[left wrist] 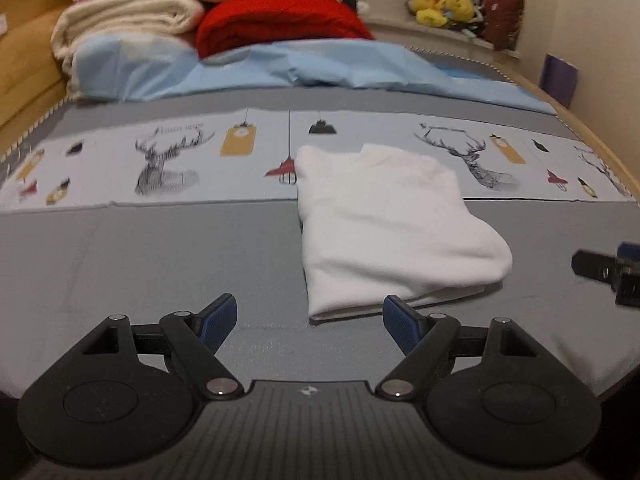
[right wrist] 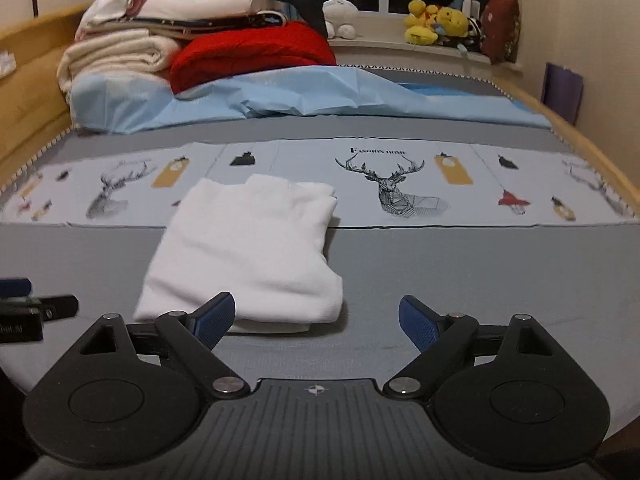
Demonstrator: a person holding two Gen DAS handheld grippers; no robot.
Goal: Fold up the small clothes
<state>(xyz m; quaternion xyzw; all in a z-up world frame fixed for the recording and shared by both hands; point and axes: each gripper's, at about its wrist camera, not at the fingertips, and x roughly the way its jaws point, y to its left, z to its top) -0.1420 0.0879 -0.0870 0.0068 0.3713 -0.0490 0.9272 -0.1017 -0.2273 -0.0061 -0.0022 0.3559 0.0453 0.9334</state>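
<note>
A small white garment (left wrist: 384, 224) lies folded into a rough rectangle on the grey bed sheet (left wrist: 140, 248); it also shows in the right wrist view (right wrist: 248, 248). My left gripper (left wrist: 310, 322) is open and empty, just in front of the garment's near left corner. My right gripper (right wrist: 316, 322) is open and empty, just in front of the garment's near right corner. The right gripper's tip shows at the right edge of the left wrist view (left wrist: 608, 270). The left gripper's tip shows at the left edge of the right wrist view (right wrist: 36, 304).
A printed strip with deer drawings (right wrist: 396, 188) crosses the bed under the garment's far end. A crumpled light blue sheet (left wrist: 312, 72), a red blanket (left wrist: 280, 24) and stacked cream and white linens (left wrist: 128, 16) lie at the head. Plush toys (right wrist: 436, 24) sit on the sill.
</note>
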